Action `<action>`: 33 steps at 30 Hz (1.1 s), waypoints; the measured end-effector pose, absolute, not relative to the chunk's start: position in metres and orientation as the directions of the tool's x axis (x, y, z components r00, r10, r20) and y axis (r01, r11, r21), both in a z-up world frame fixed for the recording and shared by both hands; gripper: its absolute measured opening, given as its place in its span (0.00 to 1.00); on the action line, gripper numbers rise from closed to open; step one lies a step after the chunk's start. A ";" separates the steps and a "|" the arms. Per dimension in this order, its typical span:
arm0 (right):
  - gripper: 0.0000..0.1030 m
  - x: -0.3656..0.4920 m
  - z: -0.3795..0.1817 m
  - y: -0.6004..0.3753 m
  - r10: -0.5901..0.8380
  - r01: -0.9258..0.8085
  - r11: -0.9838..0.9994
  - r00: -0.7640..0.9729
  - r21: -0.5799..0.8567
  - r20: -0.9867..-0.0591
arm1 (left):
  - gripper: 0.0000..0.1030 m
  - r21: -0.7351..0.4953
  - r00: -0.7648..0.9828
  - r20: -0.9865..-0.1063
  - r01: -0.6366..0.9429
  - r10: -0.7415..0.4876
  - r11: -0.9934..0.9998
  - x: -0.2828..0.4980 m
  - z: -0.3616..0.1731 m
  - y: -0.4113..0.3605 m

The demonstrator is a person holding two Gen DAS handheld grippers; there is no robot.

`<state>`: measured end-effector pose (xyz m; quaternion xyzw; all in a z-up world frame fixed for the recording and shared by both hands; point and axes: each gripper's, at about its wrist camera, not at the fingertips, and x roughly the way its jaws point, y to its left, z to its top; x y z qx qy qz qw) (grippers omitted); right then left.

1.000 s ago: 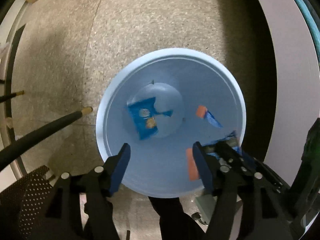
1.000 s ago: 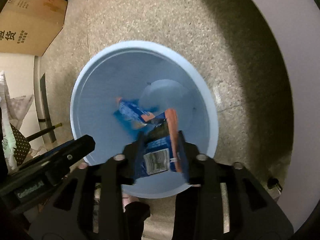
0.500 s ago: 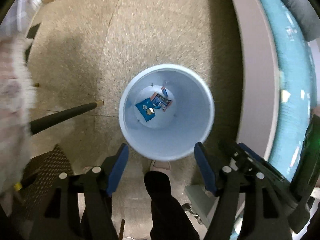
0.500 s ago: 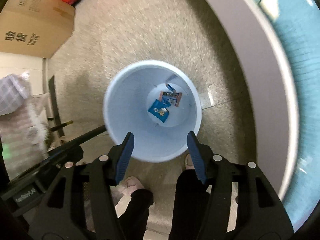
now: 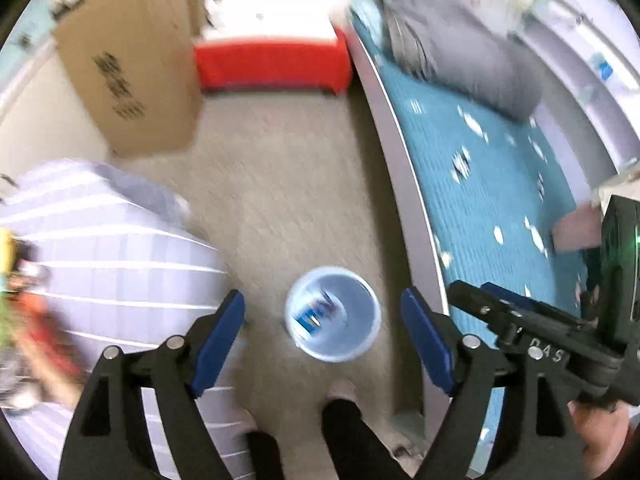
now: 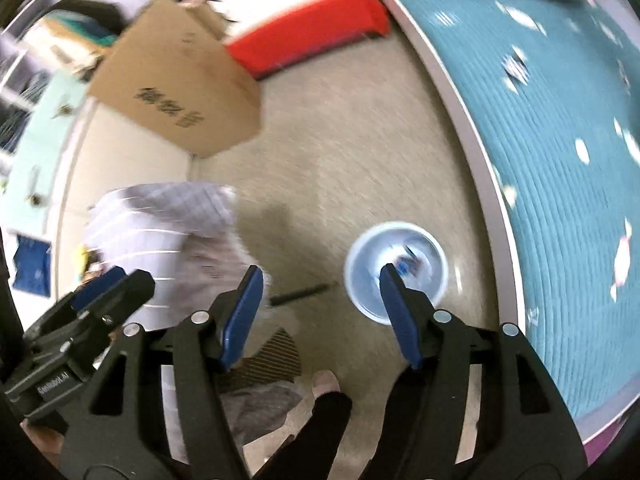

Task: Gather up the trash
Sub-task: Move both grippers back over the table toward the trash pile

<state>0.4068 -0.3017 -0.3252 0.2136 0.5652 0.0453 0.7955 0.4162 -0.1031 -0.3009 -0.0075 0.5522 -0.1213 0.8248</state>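
right gripper [image 6: 320, 312] jaws spread wide, nothing between | pale blue bin [image 6: 396, 270] on floor behind right fingertip, blue wrappers [image 6: 408, 262] inside, blurred | left gripper [image 6: 88, 320] at far left | cardboard box [image 6: 176, 92] ahead-left | teal bed [image 6: 560, 160] right

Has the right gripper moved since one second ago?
Yes. The right gripper has risen away from the blue bin on the floor, which now looks smaller; its jaws are open and empty.

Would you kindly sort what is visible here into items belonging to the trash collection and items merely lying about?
Job: round pale-blue plastic bin; blue snack wrappers inside it.

Lying about: brown cardboard box; red plastic crate; grey folded blanket; striped pale fabric bundle.
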 end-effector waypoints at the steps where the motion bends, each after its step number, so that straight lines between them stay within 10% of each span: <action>1: 0.59 0.409 -0.311 -0.287 0.327 0.138 0.907 0.370 0.399 -0.870 | 0.77 -0.141 0.388 -0.901 0.166 -0.196 0.976 0.413 -0.285 -0.082; 19: 0.59 0.460 -0.274 -0.006 0.535 -0.171 0.845 0.263 0.507 -0.803 | 0.77 -0.173 0.416 -0.909 -0.310 -0.030 0.935 0.381 -0.235 0.260; 33: 0.51 0.523 -0.345 0.105 0.491 -0.134 0.868 0.080 0.478 -0.868 | 0.77 -0.259 0.360 -0.924 -0.343 -0.128 0.903 0.420 -0.272 0.337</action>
